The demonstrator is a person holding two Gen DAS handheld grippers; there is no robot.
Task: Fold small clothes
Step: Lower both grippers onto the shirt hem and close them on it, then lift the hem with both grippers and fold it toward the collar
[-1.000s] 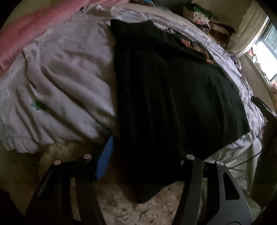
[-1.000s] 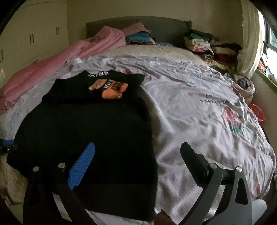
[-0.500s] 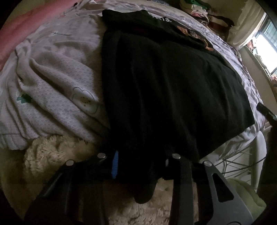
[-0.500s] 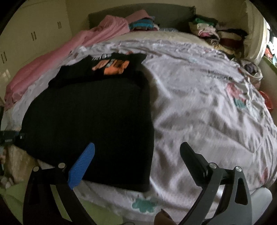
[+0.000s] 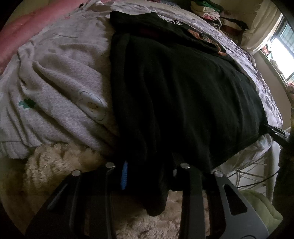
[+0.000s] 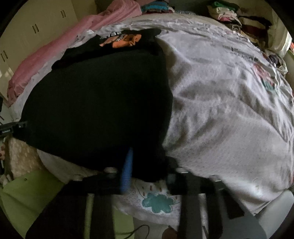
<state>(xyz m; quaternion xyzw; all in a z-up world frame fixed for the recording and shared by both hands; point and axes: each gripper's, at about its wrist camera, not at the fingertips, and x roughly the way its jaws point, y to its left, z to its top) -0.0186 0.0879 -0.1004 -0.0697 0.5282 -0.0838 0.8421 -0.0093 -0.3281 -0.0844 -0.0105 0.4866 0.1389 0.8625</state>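
Note:
A large black garment [image 5: 183, 92] lies spread flat on the bed, its near edge hanging over the side. In the left wrist view my left gripper [image 5: 149, 172] is closing its jaws on the near left corner, with bunched black cloth between the blue pad and the other finger. In the right wrist view the same garment [image 6: 101, 101] fills the left half. My right gripper [image 6: 148, 171] is closing on its near right corner, and the cloth sits between the pads. Beyond it lies a folded black shirt with an orange print [image 6: 125, 39].
A pale printed bed sheet [image 6: 229, 110] covers the bed, and a pink blanket [image 6: 55, 55] lies along its left side. Piled clothes [image 6: 238, 16] sit at the head end. A cream fluffy throw [image 5: 55, 165] hangs below the left corner. Cupboards [image 6: 27, 27] stand at the left.
Both grippers came down to the garment's near edge. The left jaws narrowed onto the left corner. The right jaws went from wide apart to closed on the right corner.

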